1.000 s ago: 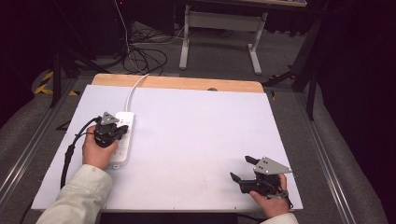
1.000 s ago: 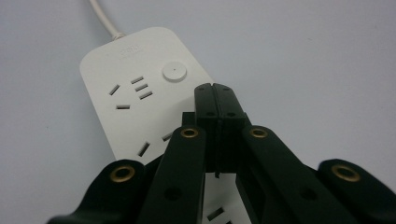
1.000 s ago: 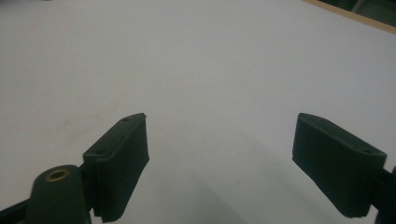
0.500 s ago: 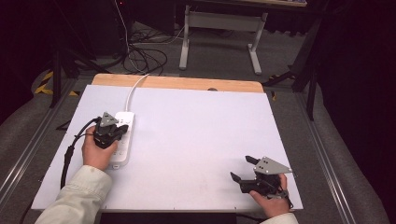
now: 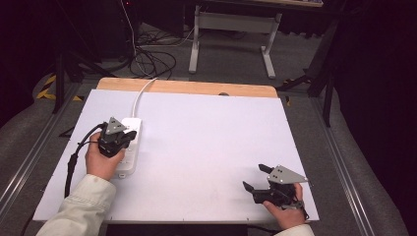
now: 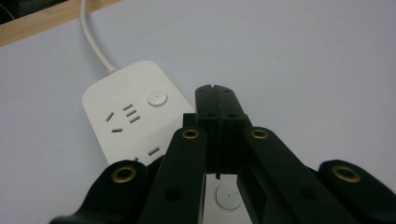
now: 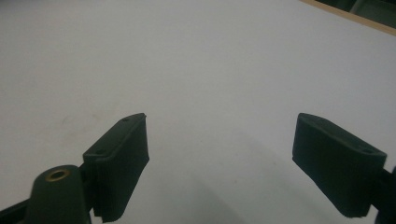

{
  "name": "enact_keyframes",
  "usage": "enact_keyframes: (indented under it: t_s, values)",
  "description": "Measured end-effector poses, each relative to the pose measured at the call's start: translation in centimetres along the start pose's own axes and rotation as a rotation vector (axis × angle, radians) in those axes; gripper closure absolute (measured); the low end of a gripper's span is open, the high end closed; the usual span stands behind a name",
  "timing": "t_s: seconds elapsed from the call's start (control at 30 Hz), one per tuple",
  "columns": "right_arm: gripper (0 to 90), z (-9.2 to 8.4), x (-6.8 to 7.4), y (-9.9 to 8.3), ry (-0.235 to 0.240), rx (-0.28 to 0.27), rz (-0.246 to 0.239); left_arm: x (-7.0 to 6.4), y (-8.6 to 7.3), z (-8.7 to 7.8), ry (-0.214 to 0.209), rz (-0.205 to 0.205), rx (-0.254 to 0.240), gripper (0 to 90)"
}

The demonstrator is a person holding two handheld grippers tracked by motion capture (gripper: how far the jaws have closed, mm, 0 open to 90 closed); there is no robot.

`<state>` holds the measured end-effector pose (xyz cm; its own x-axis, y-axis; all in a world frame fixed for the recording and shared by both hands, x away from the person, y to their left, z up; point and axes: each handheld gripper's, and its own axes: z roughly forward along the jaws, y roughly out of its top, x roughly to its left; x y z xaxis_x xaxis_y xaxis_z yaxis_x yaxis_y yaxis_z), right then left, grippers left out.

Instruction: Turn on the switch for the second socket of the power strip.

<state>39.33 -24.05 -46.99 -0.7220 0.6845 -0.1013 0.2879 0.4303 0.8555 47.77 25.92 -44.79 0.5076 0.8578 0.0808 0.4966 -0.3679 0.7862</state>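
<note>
Item: white power strip point(image 5: 129, 147), lying flat at the table's left side, its white cord point(image 5: 142, 92) running off over the far wooden edge point(image 5: 187, 87).
Left gripper point(image 6: 217, 100) — jaws clenched together, empty, poised over the strip beside its round switch button point(image 6: 157, 98); the press looks not yet made.
Right gripper point(image 7: 219, 163) — jaws released wide, idle over bare white tabletop point(image 5: 211, 142), well apart.
Obstructions: none apparent.

1. A white table point(image 5: 206, 147) with a wooden far edge point(image 5: 187, 87) is seen.
2. A white power strip point(image 5: 129, 147) is laid flat on the table, near its left side.
3. The strip's white cord point(image 5: 142, 93) is run from the strip over the wooden far edge.
</note>
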Motion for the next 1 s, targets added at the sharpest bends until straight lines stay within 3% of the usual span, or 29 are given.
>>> enact_keyframes:
  t_s: [0.63,0.67,0.73,1.0]
  values:
    - [18.9,0.1,0.0,0.0,0.000,0.001,-0.001,0.2,0.9,-1.8,-0.029,-0.033,-0.027,89.8]
    - [18.9,0.1,0.0,0.0,0.001,0.001,-0.001,0.2,1.1,-2.0,-0.047,-0.048,-0.023,89.3]
    - [18.9,0.1,0.0,0.0,0.001,0.001,-0.001,0.1,1.2,-2.2,-0.061,-0.061,-0.032,77.0]
    - [18.9,0.0,0.0,0.0,0.002,-0.003,0.003,-0.3,1.8,-4.1,-0.105,-0.078,-0.086,51.3]
